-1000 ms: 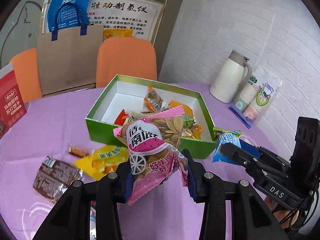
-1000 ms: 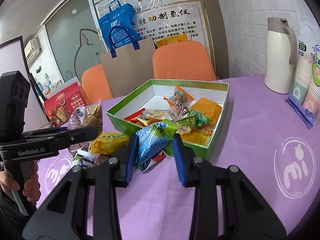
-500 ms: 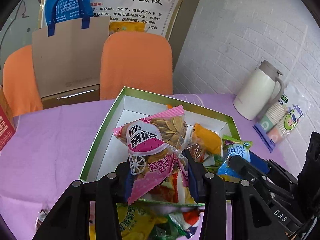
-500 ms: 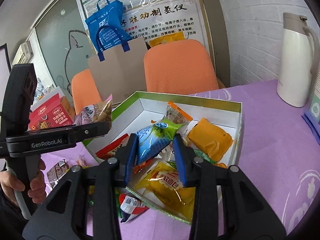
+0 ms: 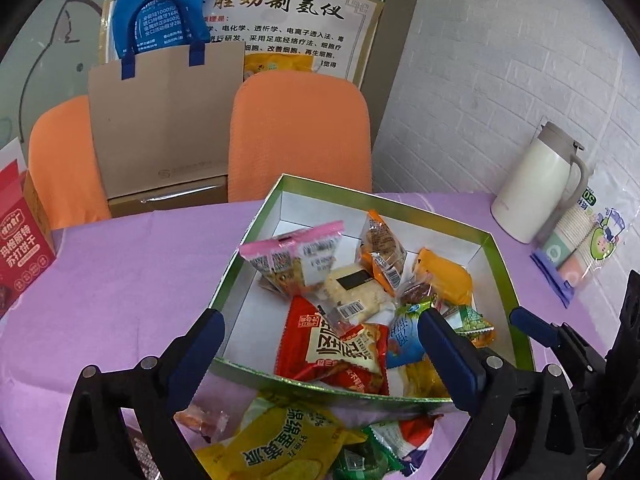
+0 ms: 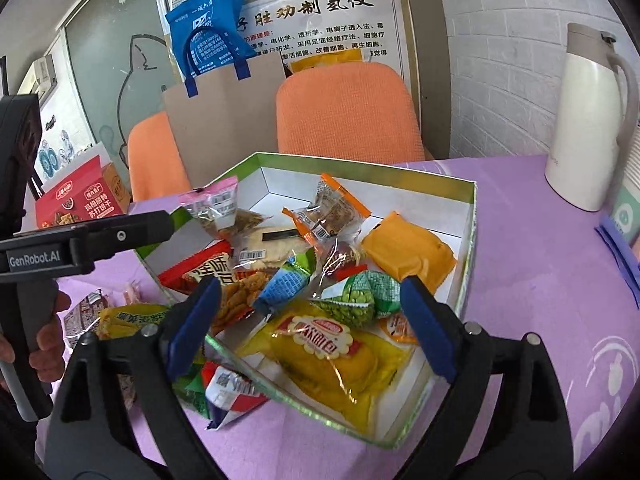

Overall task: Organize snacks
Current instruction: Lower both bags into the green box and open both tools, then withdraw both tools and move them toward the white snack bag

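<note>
Snacks fill the green box (image 5: pixel 502 264) on the purple counter (image 5: pixel 120 280), and both grippers hover over its near edge with nothing in them: the left gripper (image 5: pixel 320 354) has its fingers spread wide, and so does the right gripper (image 6: pixel 310 326). A few packets are outside the box at its near wall, among them a yellow packet (image 5: pixel 280 446). It looks light and puffy, its slick film likely to crinkle and slide, and the contents could be brittle. The flat crimped seam at an end seems the safest place to pinch, with gentle pressure rather than squeezing the belly.
</note>
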The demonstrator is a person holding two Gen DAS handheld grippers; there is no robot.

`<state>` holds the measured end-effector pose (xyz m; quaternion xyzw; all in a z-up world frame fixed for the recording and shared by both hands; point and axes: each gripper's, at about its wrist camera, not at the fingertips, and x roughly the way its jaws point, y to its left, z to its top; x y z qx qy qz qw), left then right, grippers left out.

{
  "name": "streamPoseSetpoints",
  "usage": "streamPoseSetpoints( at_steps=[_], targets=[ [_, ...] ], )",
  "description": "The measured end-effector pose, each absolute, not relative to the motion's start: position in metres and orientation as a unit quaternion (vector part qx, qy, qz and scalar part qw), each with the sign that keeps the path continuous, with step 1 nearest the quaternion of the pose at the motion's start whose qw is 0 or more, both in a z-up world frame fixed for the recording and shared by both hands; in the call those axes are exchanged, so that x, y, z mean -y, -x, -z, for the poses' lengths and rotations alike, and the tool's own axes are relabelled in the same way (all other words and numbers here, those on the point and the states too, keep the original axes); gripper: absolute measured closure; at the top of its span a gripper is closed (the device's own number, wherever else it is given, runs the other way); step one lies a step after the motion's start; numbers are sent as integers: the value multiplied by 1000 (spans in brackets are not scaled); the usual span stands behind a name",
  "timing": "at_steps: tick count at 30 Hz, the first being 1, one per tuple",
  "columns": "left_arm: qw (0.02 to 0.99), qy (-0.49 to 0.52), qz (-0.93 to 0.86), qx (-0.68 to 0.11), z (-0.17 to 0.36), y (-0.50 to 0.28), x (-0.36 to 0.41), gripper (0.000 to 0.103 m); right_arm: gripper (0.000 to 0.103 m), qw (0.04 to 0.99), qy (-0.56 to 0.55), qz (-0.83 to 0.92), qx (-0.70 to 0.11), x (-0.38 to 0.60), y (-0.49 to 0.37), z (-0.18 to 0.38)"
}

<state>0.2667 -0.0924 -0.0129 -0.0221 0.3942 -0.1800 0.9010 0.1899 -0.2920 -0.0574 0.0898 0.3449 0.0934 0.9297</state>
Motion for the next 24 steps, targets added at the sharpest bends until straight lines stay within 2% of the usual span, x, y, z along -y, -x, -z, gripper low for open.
streamPoseSetpoints(
  at_steps=[2, 12, 24],
  targets=[
    [905, 27, 176, -387, 5, -254, 87, 4, 4, 930, -95, -95, -342, 293, -180, 49],
    [925, 13, 160, -345, -35, -180, 69, 4, 1, 944, -93, -116, -295, 278, -123, 2],
    [928, 22, 121, -352, -18, -109, 24, 4, 1, 935, -110, -148, -304, 251, -73, 18]
  ],
)
